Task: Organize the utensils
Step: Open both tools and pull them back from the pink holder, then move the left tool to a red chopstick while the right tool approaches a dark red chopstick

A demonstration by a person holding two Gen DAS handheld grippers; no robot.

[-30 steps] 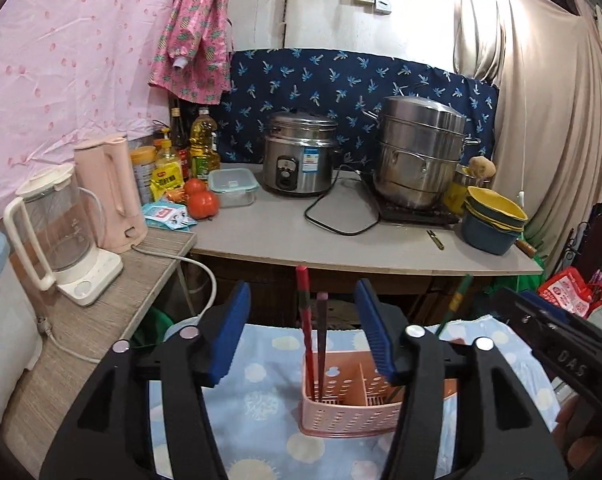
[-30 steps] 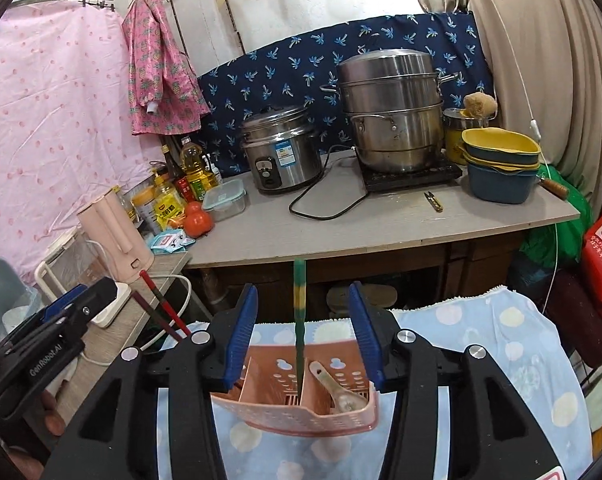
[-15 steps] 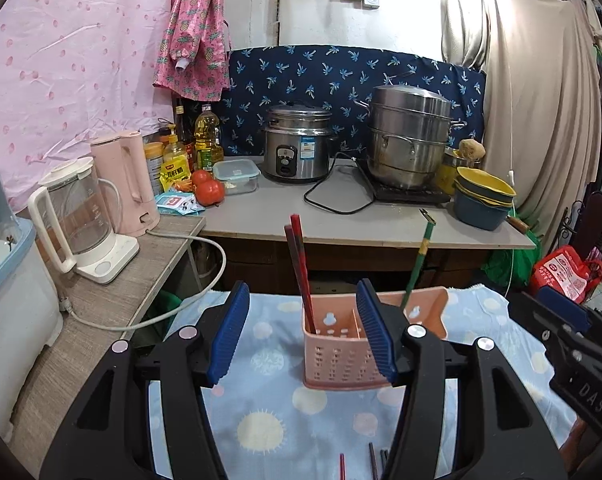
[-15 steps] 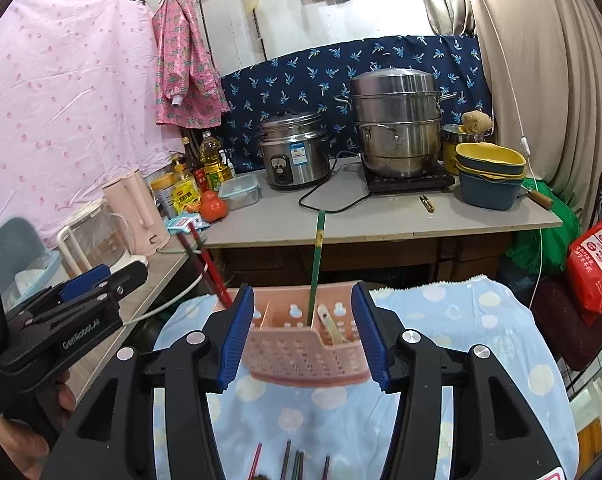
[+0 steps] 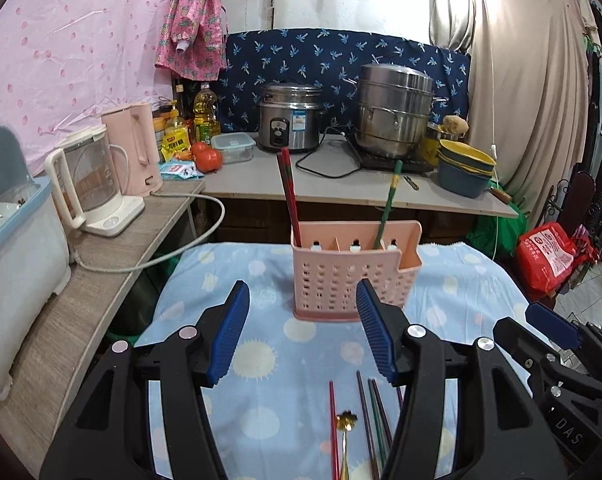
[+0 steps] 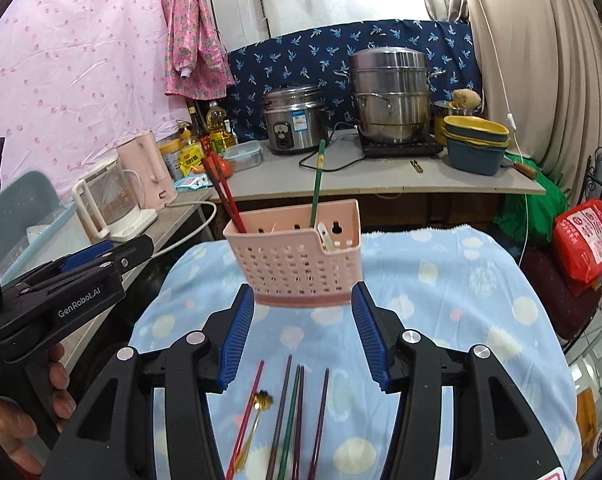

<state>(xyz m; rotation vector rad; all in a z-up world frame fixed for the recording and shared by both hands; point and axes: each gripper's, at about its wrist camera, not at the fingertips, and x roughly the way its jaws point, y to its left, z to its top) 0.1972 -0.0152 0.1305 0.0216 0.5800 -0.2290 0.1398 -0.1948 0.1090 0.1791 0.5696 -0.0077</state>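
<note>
My left gripper (image 5: 303, 330) and right gripper (image 6: 303, 330) both gape empty, the pink caddy (image 6: 297, 258) at twelve o'clock, loose chopsticks (image 6: 289, 412) at six.

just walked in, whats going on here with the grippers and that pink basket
A person holds a gripper in each hand, sorting utensils. Left gripper and right gripper are both open and empty. The pink basket already holds red chopsticks, a green chopstick and a spoon. Loose chopsticks and a gold spoon lie on the blue cloth.
</note>
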